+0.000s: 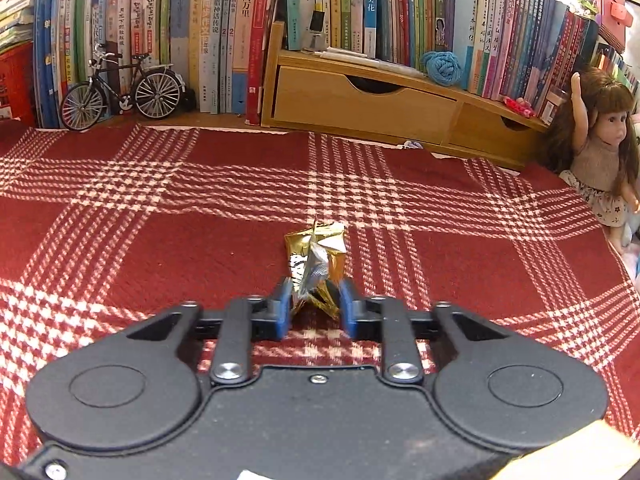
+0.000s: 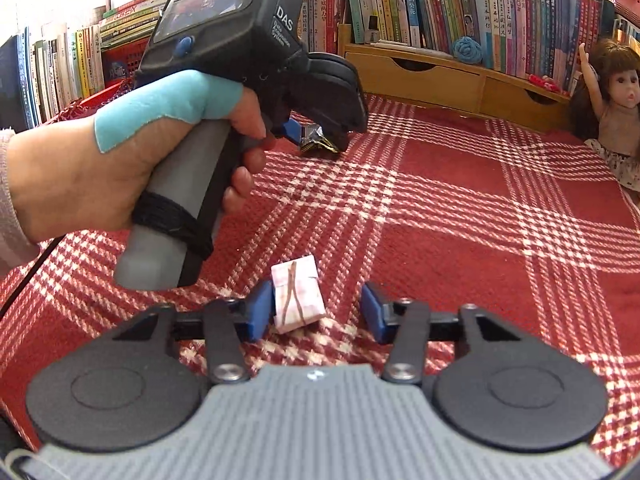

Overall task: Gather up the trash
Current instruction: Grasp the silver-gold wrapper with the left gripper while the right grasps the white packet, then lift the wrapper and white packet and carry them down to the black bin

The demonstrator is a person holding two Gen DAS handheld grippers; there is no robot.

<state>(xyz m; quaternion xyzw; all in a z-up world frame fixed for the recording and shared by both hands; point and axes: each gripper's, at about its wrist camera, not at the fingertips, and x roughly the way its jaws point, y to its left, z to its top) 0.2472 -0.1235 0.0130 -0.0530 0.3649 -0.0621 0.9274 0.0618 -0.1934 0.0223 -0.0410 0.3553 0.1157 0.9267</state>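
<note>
A crumpled gold foil wrapper stands on the red plaid cloth. My left gripper is shut on its lower end, with both blue pads pressed against the foil. The right wrist view shows a hand holding this left gripper, the wrapper at its tips. Nearer in that view a small folded pink-and-white paper packet lies on the cloth between the pads of my right gripper. The left pad touches the packet, while the right pad stands off it with a gap, so the jaws are open.
A wooden drawer organiser and rows of upright books close off the back. A toy bicycle stands at the back left. A blue yarn ball rests on the organiser. A doll sits at the right edge.
</note>
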